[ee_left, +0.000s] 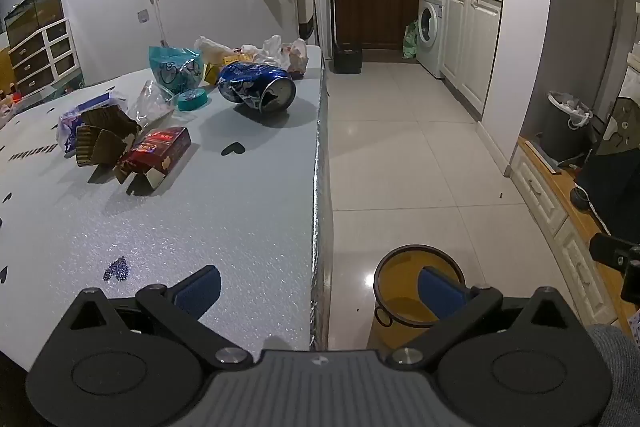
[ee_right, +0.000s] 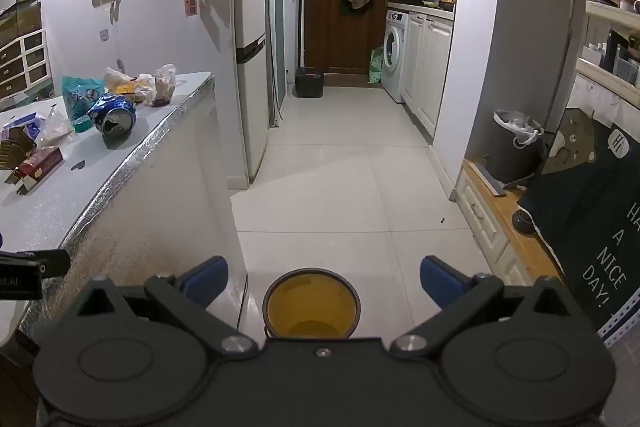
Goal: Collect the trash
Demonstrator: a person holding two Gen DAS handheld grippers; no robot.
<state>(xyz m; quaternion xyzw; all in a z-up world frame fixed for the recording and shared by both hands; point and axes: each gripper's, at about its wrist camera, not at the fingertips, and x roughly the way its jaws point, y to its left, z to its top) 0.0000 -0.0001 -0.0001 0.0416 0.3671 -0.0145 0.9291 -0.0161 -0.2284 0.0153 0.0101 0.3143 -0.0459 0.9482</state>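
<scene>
Both of my grippers have their jaws spread wide, and nothing sits between either pair. My left gripper [ee_left: 320, 291] hangs over the near corner of the bench [ee_left: 200, 227], its left pad above the sparkly grey top and its right pad out past the bench edge, over the floor. My right gripper [ee_right: 324, 283] is off the bench altogether, above the pale floor tiles [ee_right: 340, 195].

Directly beneath my right jaws stands a small bin [ee_right: 312, 303] with a dark rim and a yellow inside, on the floor just beside the bench's silvery side. Through my left camera the same bin [ee_left: 400, 283] shows partly behind my right pad.

Farther along the bench lies the trash. Nearest is a red carton [ee_left: 160, 151] with its flaps open, touching a brown corrugated wrapper [ee_left: 100, 139] that lies against a purple-and-white packet [ee_left: 72, 123]. Beyond them are a crumpled clear film [ee_left: 150, 103], a teal lid [ee_left: 192, 99] and a crushed blue can [ee_left: 256, 87] on its side with its top facing me. Behind the can stand a teal bag [ee_left: 174, 67] and a cluster of crumpled white bags [ee_left: 276, 53] at the bench's far end.

Far down the hallway are a washing machine [ee_right: 396, 55] and a dark wooden door [ee_right: 336, 7].
</scene>
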